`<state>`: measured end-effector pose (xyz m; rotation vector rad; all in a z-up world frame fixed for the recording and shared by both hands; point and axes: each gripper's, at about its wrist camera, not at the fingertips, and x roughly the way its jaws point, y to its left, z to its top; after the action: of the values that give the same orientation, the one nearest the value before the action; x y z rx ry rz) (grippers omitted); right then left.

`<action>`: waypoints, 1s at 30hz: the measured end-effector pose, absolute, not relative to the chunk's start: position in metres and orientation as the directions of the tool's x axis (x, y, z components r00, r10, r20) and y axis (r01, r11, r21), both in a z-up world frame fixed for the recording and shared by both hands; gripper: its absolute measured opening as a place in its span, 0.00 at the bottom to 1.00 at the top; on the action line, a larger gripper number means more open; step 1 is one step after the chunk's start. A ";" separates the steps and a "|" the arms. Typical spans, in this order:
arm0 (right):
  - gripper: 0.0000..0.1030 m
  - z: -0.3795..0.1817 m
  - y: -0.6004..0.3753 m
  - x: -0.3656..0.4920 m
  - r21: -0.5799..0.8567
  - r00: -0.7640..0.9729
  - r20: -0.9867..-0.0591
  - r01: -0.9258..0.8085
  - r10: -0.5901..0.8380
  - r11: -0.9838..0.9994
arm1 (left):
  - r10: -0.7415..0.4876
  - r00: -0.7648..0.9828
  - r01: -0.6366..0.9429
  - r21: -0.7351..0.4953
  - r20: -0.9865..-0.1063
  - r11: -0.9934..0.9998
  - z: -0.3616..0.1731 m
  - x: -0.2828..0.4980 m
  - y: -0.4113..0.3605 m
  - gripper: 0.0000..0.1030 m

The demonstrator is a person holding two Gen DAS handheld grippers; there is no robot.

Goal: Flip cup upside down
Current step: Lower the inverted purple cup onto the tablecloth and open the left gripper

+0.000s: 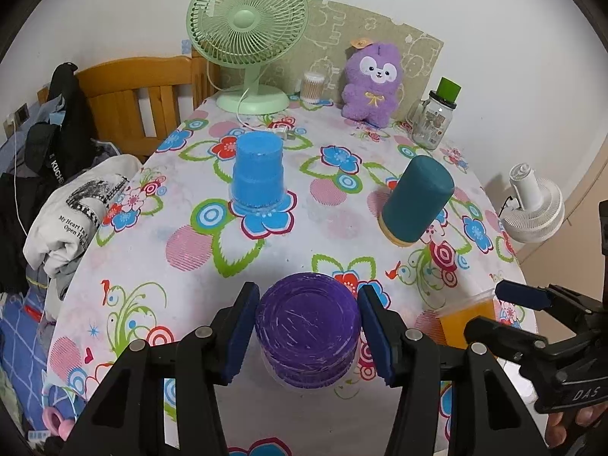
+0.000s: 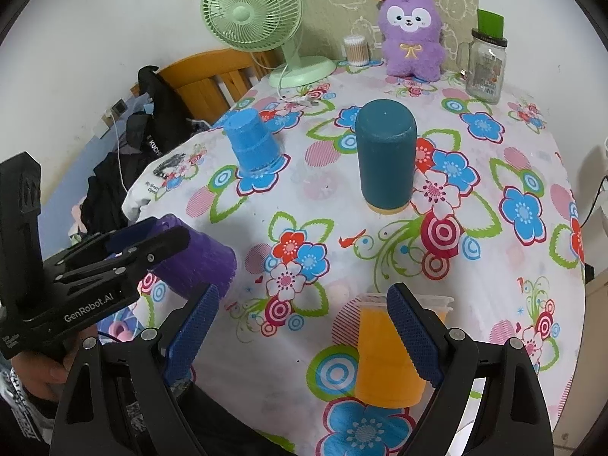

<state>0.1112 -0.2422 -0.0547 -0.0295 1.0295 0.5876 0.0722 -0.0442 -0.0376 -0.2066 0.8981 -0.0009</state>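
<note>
A purple cup [image 1: 307, 326] stands upside down on the flowered tablecloth near the front edge. My left gripper [image 1: 307, 330] has its jaws around it, with the blue pads beside the cup's sides and a thin gap showing. In the right wrist view the purple cup [image 2: 201, 262] sits under the left gripper's fingers [image 2: 152, 243]. An orange cup [image 2: 387, 357] stands upright, rim up, near the front right. My right gripper [image 2: 304, 338] is open, its right pad over the orange cup's side. The orange cup also shows in the left wrist view [image 1: 465, 319].
A blue cup [image 1: 258, 173] and a teal cup [image 1: 418, 199] stand upside down mid-table. At the back are a green fan [image 1: 247, 38], a purple plush [image 1: 372, 83], a glass jar [image 1: 435, 121] and a cotton swab tub [image 1: 313, 87]. Clothes [image 1: 76, 205] lie left of the table.
</note>
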 end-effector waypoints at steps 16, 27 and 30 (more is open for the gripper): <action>0.89 -0.060 -0.244 0.110 0.243 0.368 -0.819 -0.471 0.439 0.848 | -0.071 0.605 -0.088 -0.155 -0.793 0.984 -0.052 0.078 -0.050 0.54; 0.89 -0.062 -0.242 0.111 0.239 0.360 -0.826 -0.472 0.434 0.848 | -0.074 0.605 -0.095 -0.164 -0.793 0.982 -0.052 0.076 -0.048 0.79; 0.89 -0.062 -0.240 0.110 0.237 0.359 -0.828 -0.474 0.432 0.848 | -0.065 0.602 -0.103 -0.159 -0.796 0.982 -0.052 0.076 -0.048 0.79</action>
<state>0.1104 -0.2400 -0.0623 -0.0454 1.0529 0.5844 0.0762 -0.0475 -0.0524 -0.1964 0.9261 0.0222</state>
